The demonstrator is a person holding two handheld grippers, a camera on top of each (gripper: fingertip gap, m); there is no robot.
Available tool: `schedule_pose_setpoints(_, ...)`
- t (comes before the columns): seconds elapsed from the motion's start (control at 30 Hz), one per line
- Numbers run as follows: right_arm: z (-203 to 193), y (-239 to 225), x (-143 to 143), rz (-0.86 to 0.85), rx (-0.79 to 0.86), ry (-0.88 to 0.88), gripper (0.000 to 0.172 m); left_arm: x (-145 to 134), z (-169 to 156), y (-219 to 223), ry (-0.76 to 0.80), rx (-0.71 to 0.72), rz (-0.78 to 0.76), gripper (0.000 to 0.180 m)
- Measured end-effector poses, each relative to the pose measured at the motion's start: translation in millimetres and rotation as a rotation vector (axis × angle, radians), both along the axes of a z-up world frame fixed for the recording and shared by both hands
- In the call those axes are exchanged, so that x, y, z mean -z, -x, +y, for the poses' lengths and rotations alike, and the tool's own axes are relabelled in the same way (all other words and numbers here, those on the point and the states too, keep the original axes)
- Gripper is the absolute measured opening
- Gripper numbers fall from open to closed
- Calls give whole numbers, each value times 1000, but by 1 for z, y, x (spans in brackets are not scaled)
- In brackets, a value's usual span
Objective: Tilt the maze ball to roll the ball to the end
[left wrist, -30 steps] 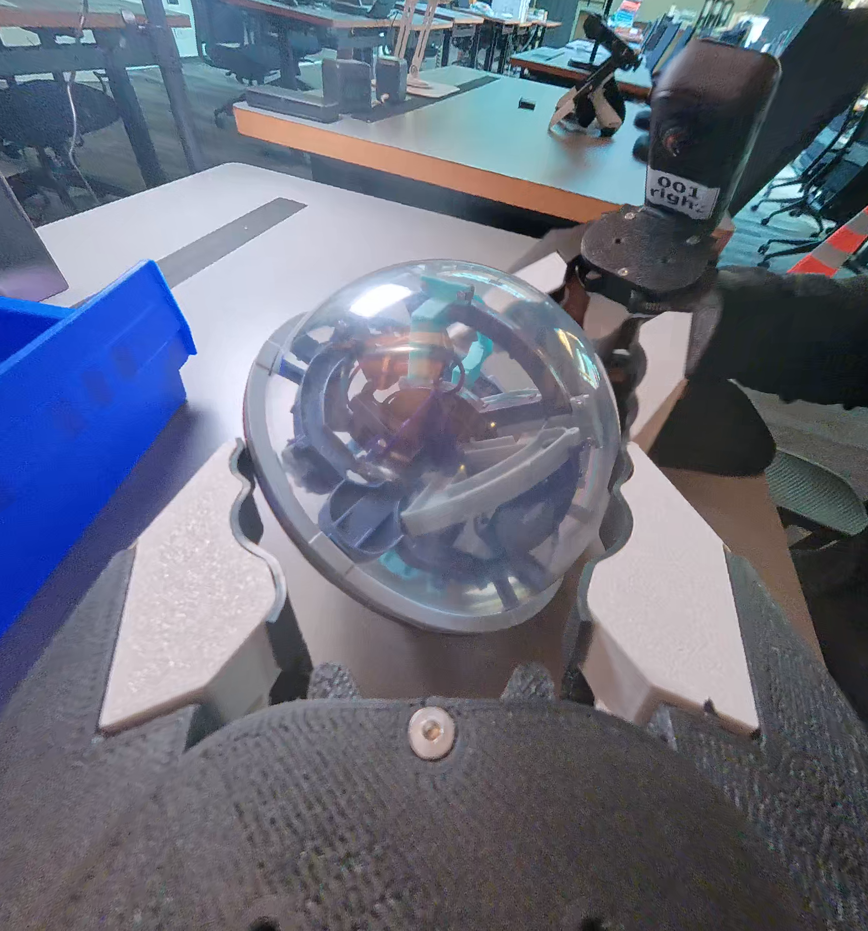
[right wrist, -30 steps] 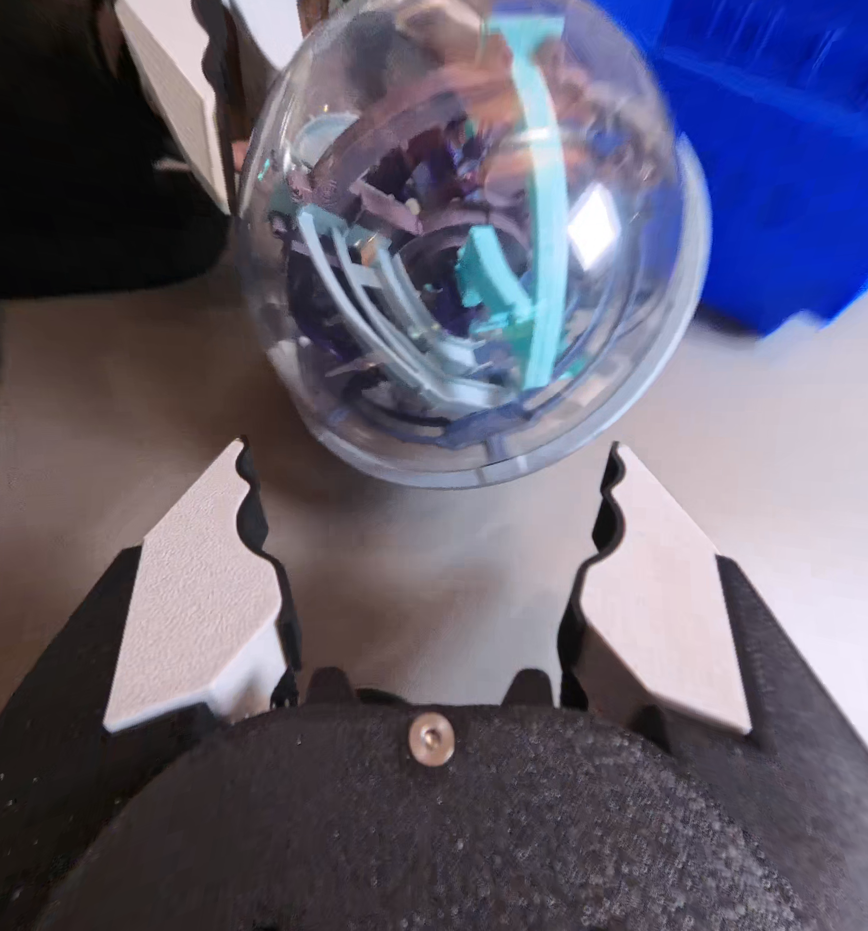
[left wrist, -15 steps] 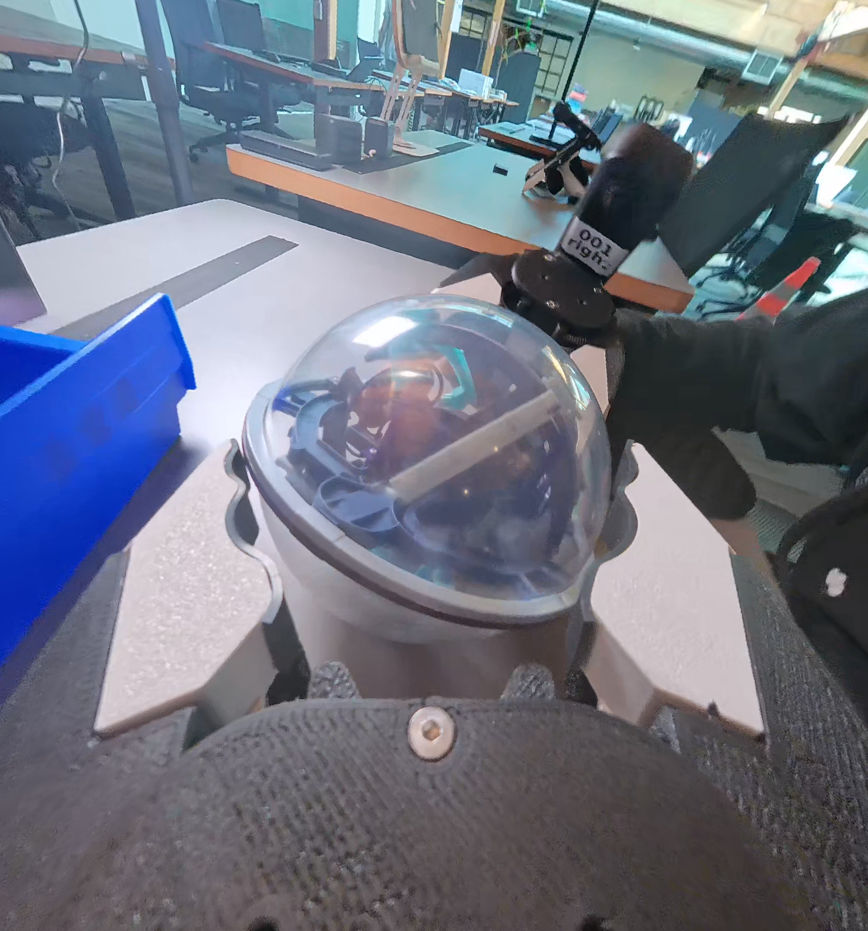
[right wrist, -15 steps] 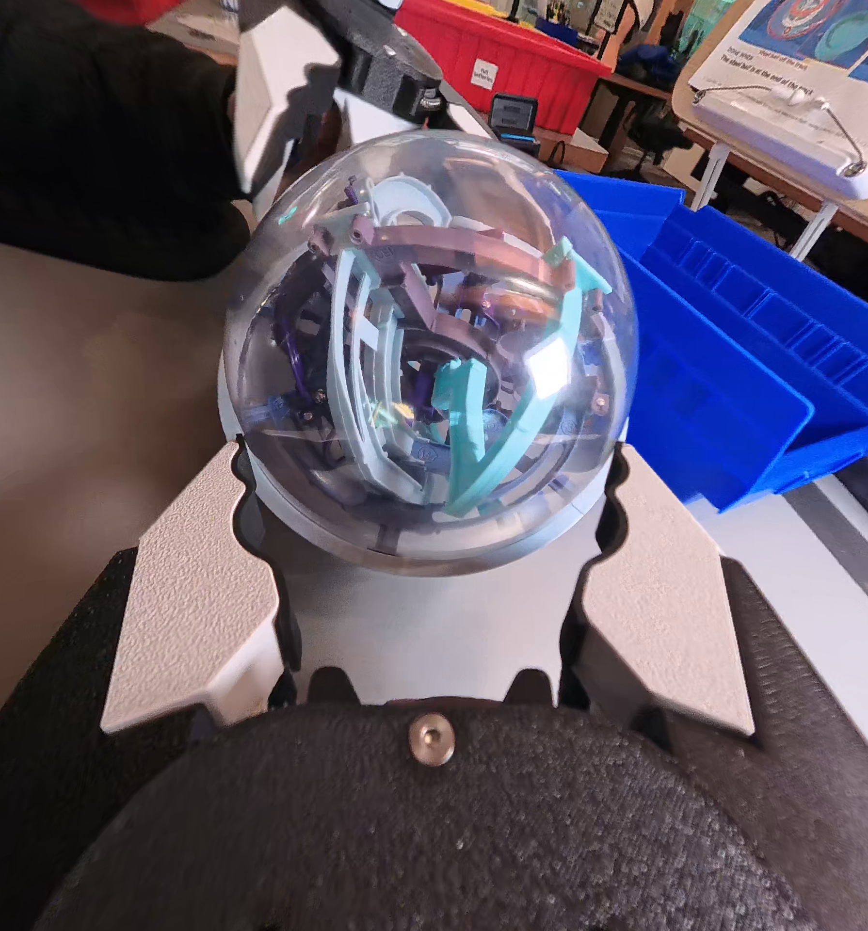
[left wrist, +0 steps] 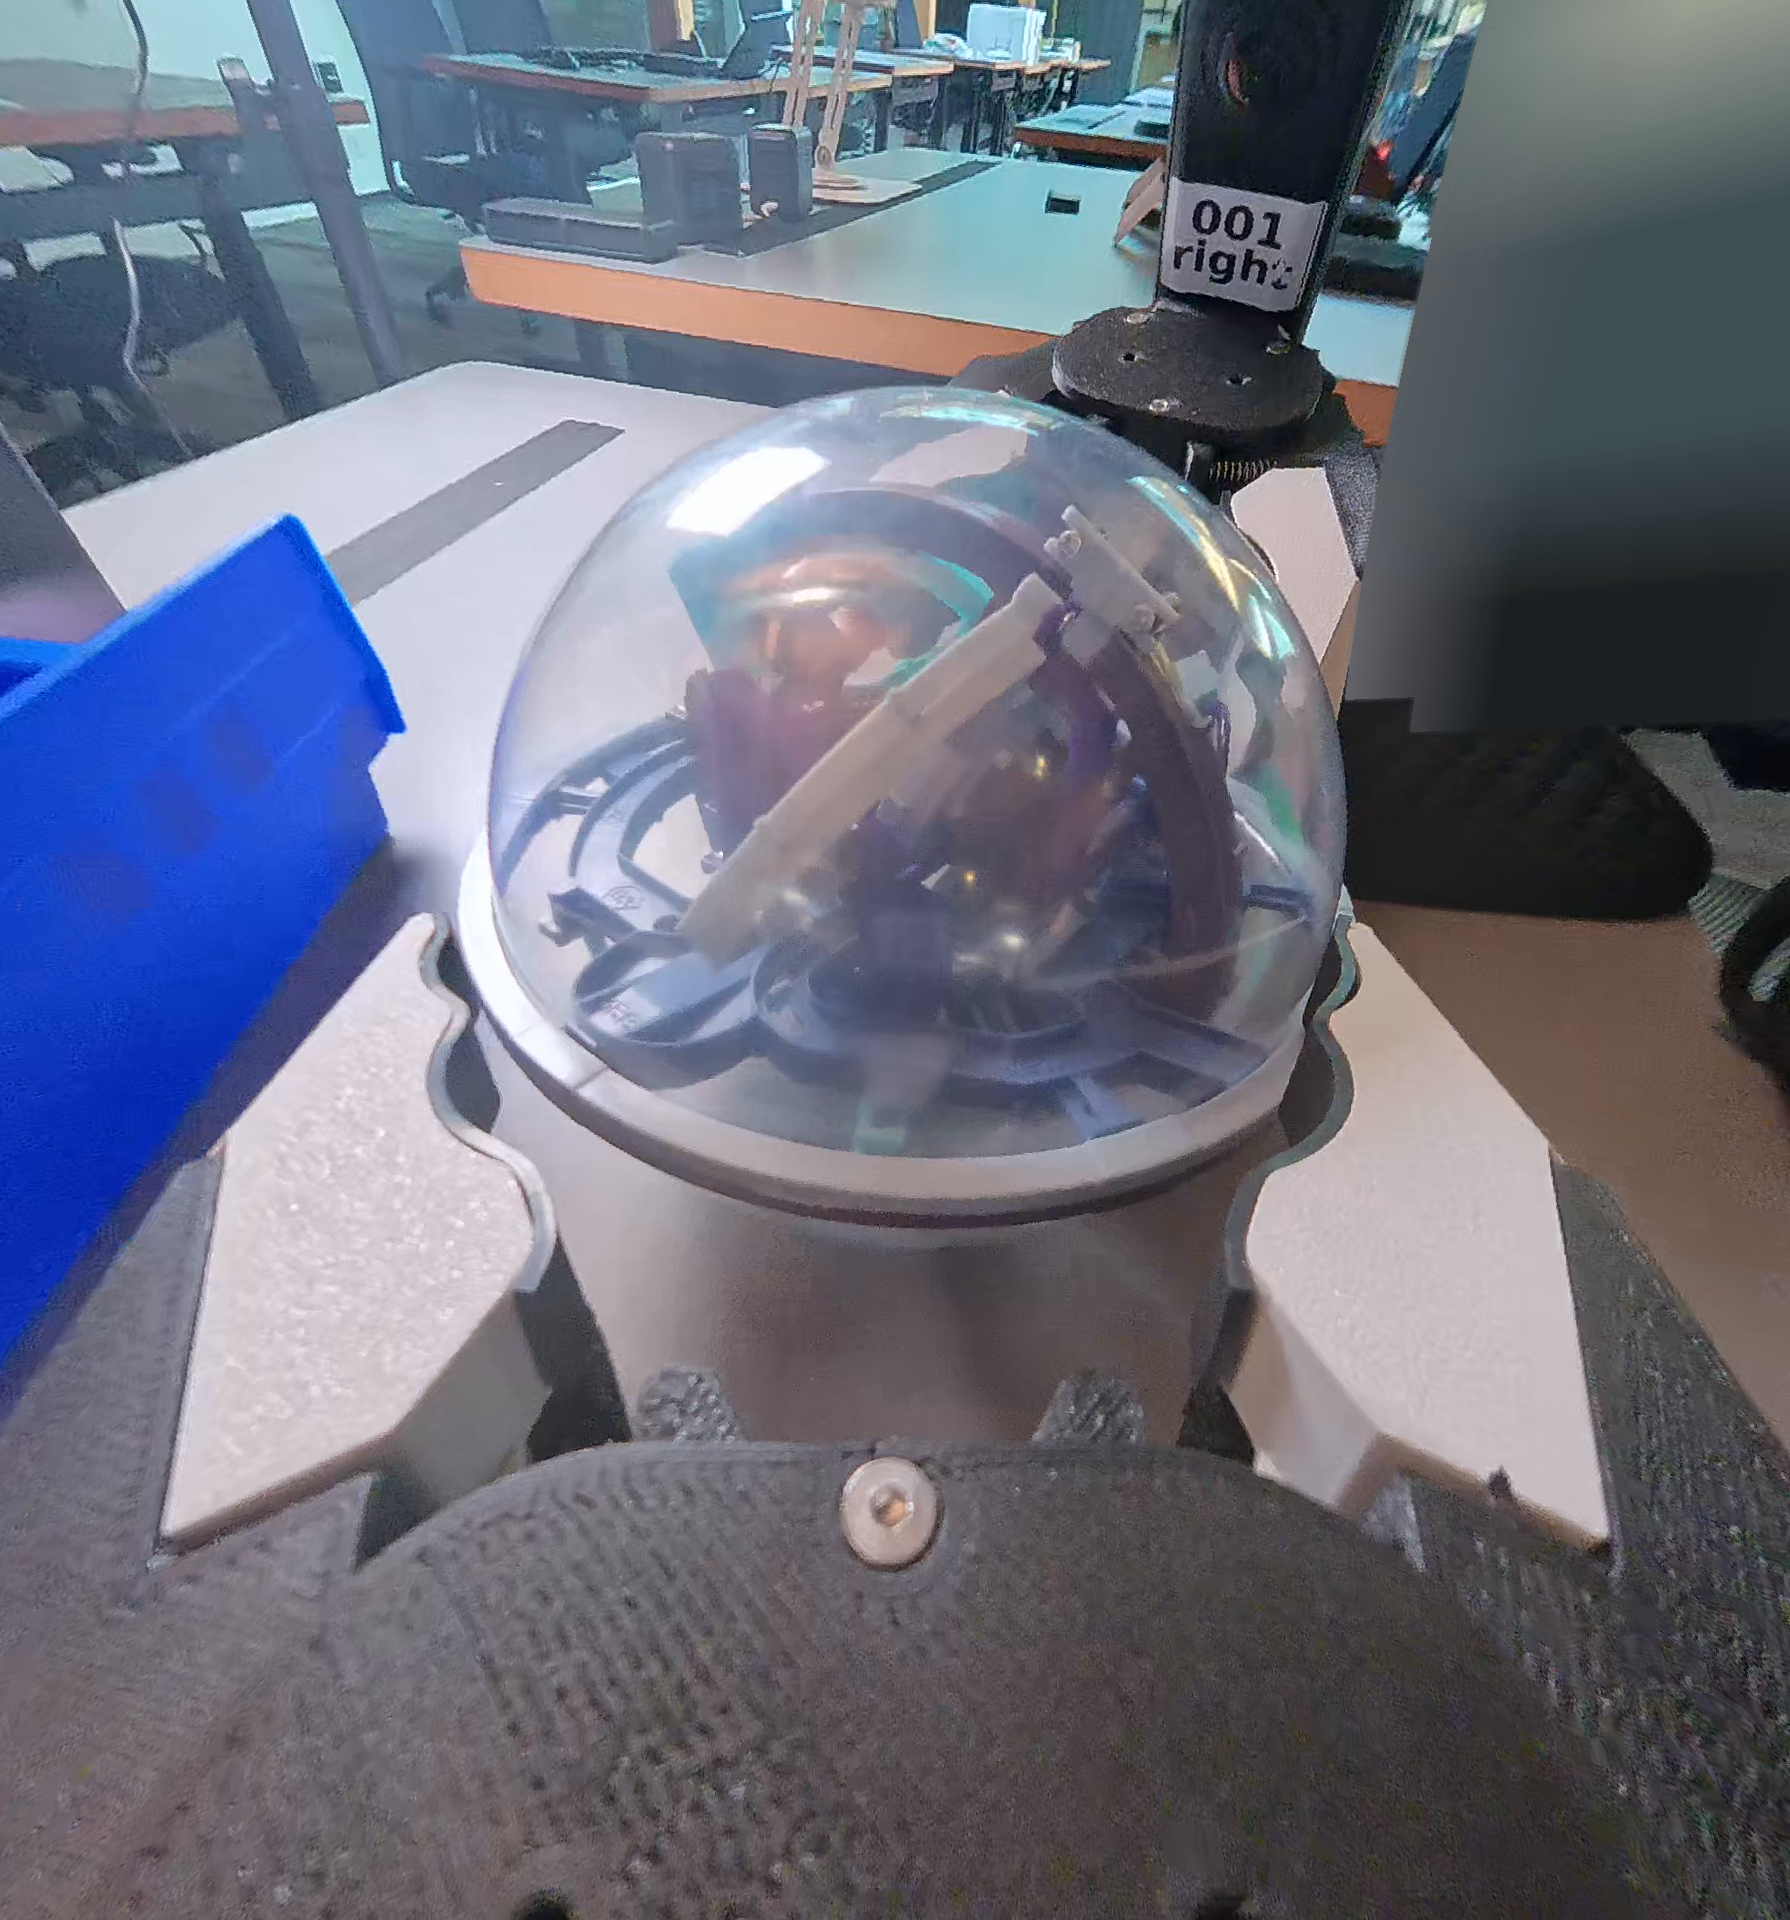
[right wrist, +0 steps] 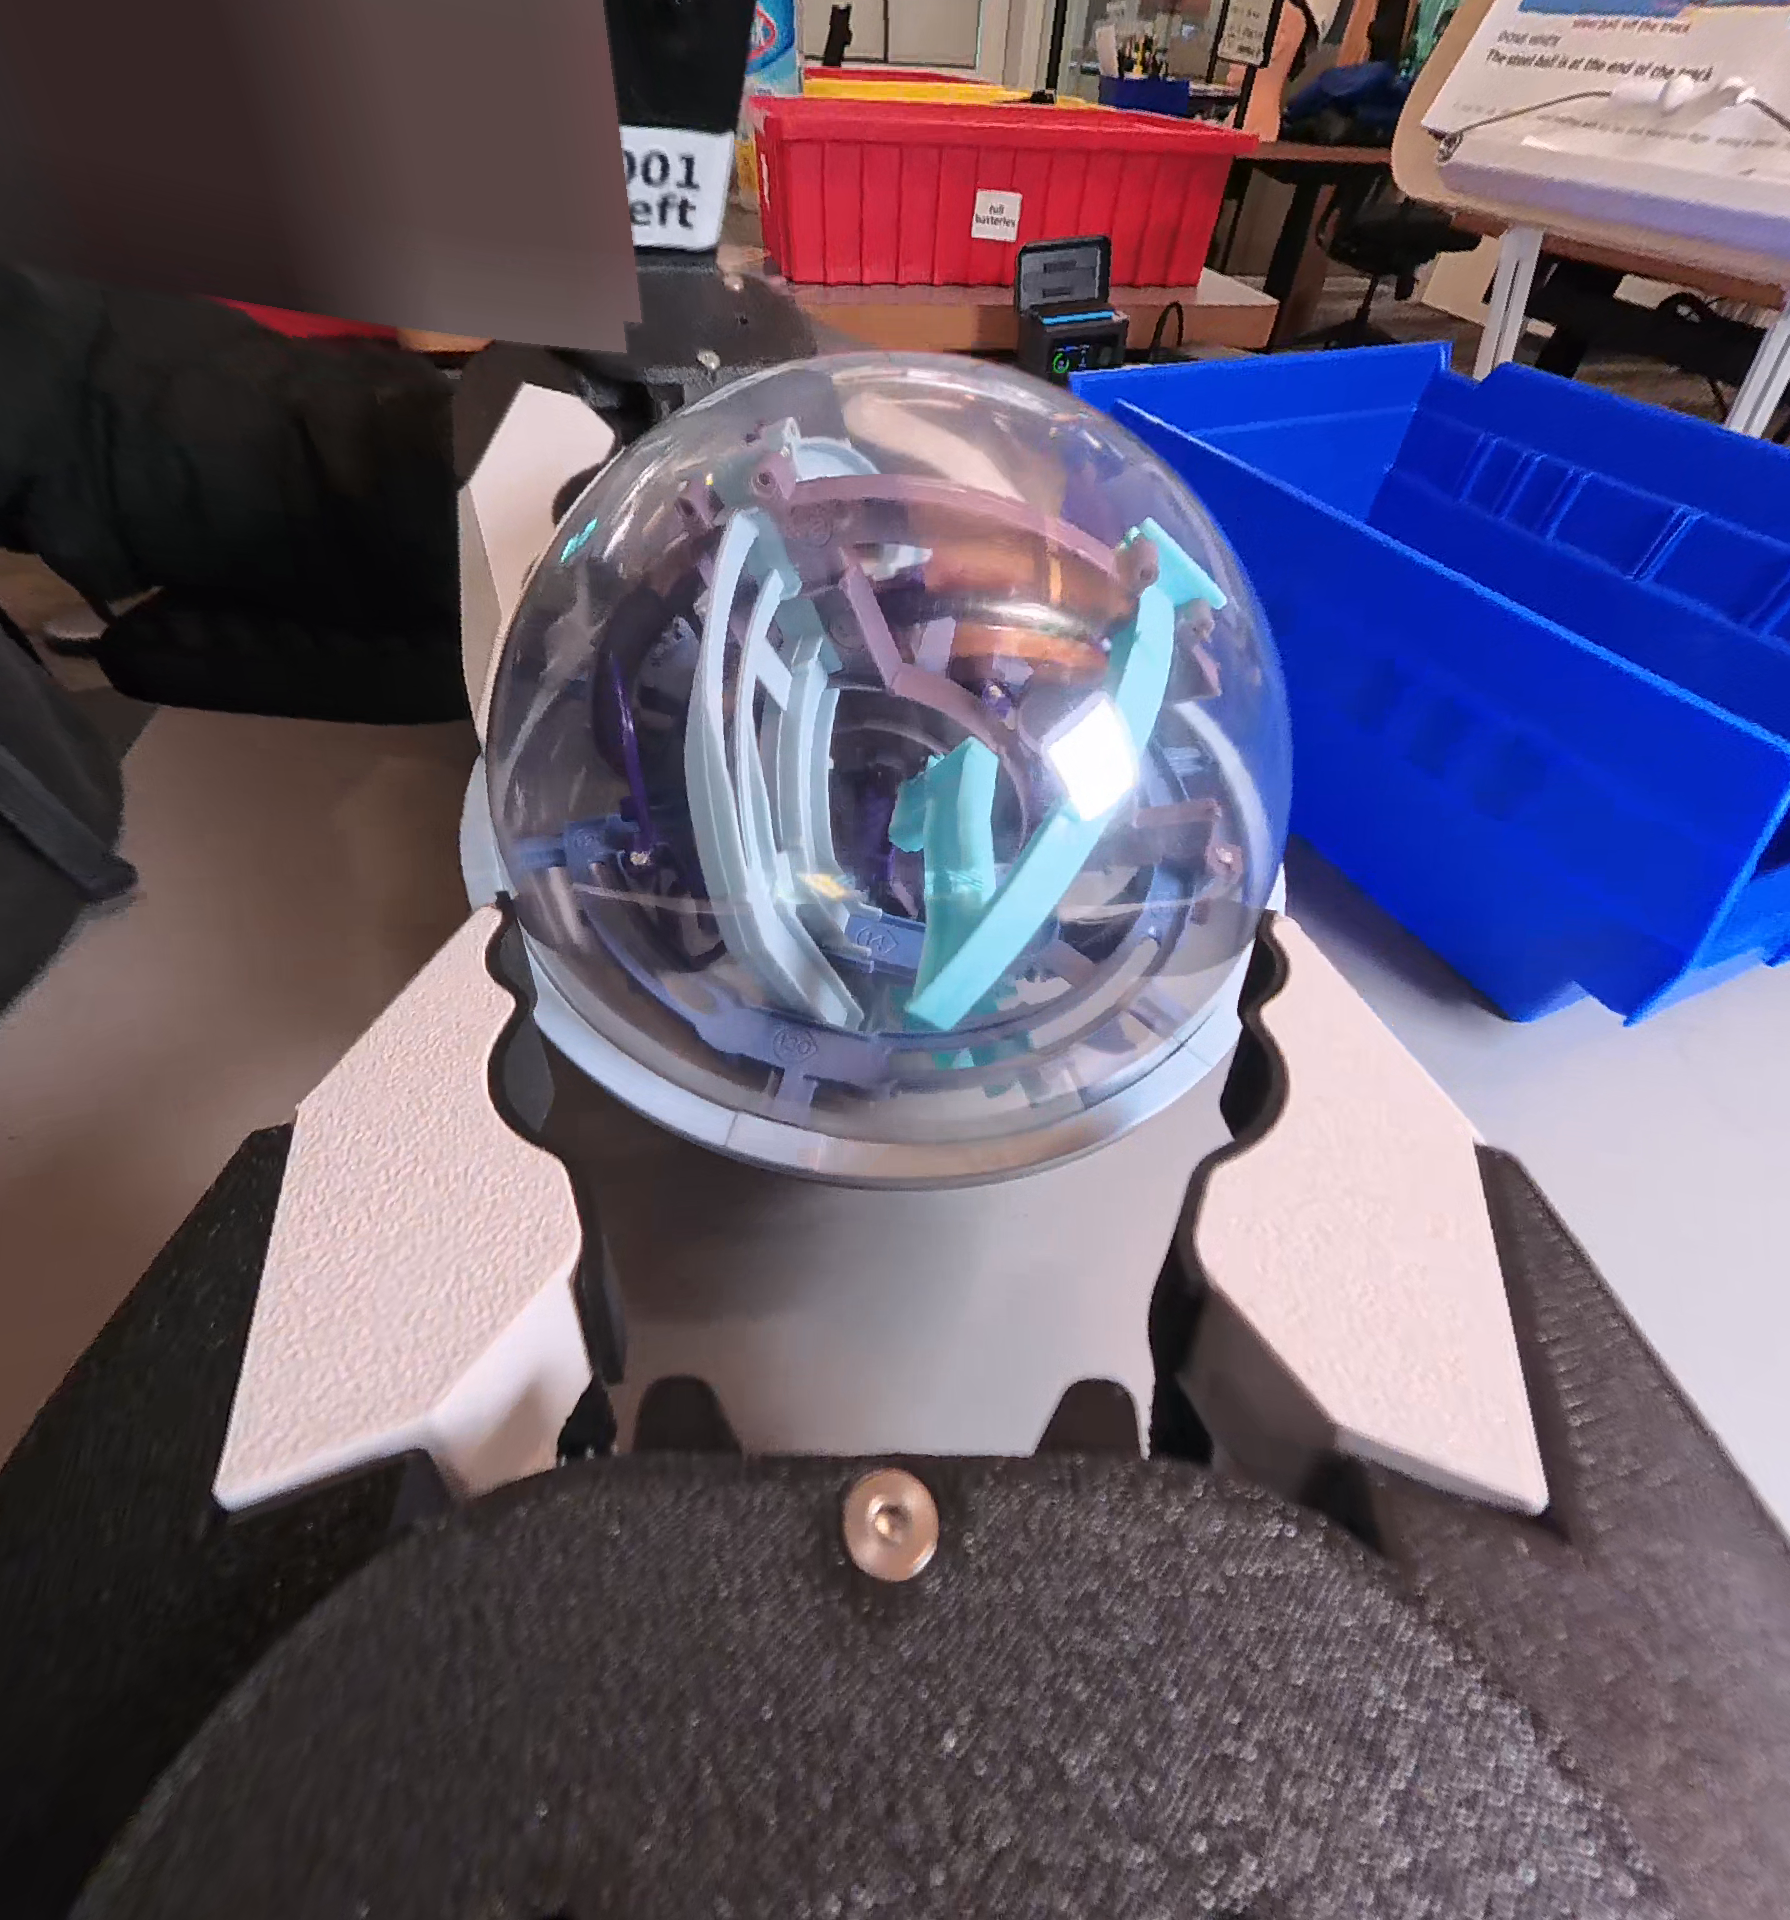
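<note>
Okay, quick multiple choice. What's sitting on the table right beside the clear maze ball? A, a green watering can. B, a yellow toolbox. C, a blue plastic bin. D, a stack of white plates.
C: a blue plastic bin stands on the table next to the maze ball; the left wrist view shows the same bin beside it.

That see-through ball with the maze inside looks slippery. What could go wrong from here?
1. The maze ball is smooth and round, and each tool's fingers only reach its grey middle band near the tips. A hard tilt might let it slip out.
2. The blue bin sits right beside the left tool; a wide swing could knock it.
3. Glare hides the small ball, so tilting too far seems likely.
</note>
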State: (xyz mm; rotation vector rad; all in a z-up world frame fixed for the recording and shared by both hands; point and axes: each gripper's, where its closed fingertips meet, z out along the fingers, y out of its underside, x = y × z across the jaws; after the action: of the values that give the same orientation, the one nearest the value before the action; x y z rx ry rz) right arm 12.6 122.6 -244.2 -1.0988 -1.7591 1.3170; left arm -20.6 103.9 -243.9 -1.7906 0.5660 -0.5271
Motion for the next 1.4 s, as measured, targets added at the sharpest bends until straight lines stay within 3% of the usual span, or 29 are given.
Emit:
schedule_pose_setpoints(0.1, -1, 0, -4, -19, 9, 51, 131, 1, -1, 0, 38, 17, -84, 153)
schedule_pose_setpoints(0.53, 2, -1, 6, -100, 5, 207, 130, -12, 7, 4, 48, 18, -173, 151)
schedule_pose_setpoints(0.77, 9, -8, 9, -150, -12, 166, 128, -22, 15, 4, 88, 69, -243, 147)
schedule_pose_setpoints(0.87, 15, -5, -7, -93, 6, 186, 129, -33, 21, 2, 68, 92, -272, 139)
schedule_pose_setpoints(1.0, 21, -3, -5, -86, 30, 194, 128, -59, 10, 11, 1, 93, -329, 147)
schedule_pose_setpoints(1.03, 23, -4, -4, -87, 35, 200, 127, -55, 3, 16, -15, 76, -284, 150)
schedule_pose_setpoints(1.1, 26, -5, -3, -87, 38, 222, 126, -21, -3, 27, 27, 12, -136, 151)
schedule_pose_setpoints(1.2, 27, -3, -3, -85, 33, 242, 126, 17, -1, 8, 146, 12, -134, 150)
schedule_pose_setpoints(1.4, 28, -8, 4, -113, 49, 220, 126, 26, 20, -9, 160, 34, -76, 151)
